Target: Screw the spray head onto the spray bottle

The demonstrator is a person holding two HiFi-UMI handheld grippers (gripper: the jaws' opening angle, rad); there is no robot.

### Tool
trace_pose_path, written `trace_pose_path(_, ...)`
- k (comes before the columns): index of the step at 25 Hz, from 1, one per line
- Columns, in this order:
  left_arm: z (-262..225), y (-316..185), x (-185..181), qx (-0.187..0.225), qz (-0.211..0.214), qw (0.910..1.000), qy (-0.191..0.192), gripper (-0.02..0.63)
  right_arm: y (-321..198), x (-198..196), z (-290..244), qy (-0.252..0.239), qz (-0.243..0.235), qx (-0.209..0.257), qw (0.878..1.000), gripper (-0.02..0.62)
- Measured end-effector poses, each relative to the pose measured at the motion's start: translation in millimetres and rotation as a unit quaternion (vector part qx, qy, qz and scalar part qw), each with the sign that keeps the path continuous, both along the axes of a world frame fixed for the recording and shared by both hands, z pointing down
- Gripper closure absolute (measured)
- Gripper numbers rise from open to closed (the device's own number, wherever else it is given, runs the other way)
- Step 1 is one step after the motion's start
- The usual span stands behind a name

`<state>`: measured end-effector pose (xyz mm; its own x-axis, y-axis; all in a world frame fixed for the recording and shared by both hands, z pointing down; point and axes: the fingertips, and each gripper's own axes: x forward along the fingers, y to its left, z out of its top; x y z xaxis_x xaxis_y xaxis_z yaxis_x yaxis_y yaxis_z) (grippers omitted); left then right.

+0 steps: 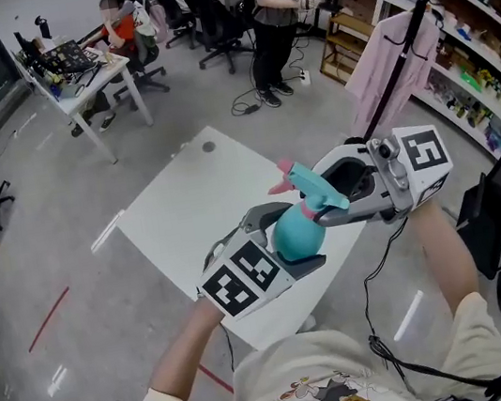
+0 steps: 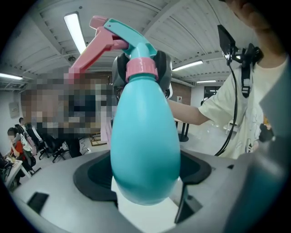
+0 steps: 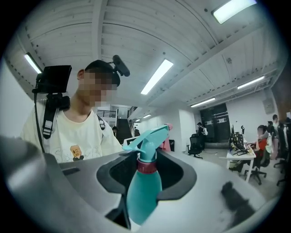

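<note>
The teal spray bottle (image 1: 296, 235) is held in the air over the white table (image 1: 185, 206), with its body between the jaws of my left gripper (image 1: 287, 248). In the left gripper view the bottle (image 2: 144, 136) fills the middle, clamped at its lower part by the left gripper (image 2: 145, 200). A teal spray head (image 1: 310, 187) with a pink trigger (image 2: 91, 50) sits on the neck above a pink collar (image 2: 142, 68). My right gripper (image 1: 324, 215) comes from the right and is closed at the collar. In the right gripper view the bottle (image 3: 144, 193) stands between the right gripper (image 3: 144, 205) jaws.
A clothes rack with a pink garment (image 1: 390, 67) and shelves (image 1: 475, 62) stand to the right. Desks, office chairs and people (image 1: 273, 20) are at the far side of the room. A black cable (image 1: 373, 279) hangs from the right gripper.
</note>
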<state>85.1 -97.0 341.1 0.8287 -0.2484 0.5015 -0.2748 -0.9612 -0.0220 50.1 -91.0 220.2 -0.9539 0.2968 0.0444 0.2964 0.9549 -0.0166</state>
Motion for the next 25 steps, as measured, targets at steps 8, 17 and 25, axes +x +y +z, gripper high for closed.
trace_pose_path(8, 1.9, -7.4, -0.4, -0.017, -0.061, 0.9979, 0.009, 0.201, -10.4, 0.6, 3.1, -0.001, 0.051, -0.001, 0.999, 0.462)
trace_pose_path(17, 37.5, -47.2, -26.2, 0.017, -0.223, 0.9739, -0.035, 0.201, -44.9, -20.1, 34.9, 0.058, 0.256, 0.011, 0.965, 0.462)
trace_pose_path(25, 48.5, -45.4, -22.5, -0.002, -0.197, 0.9804, -0.007, 0.201, -47.0, -11.4, 43.1, 0.094, 0.266, 0.032, 0.959, 0.375)
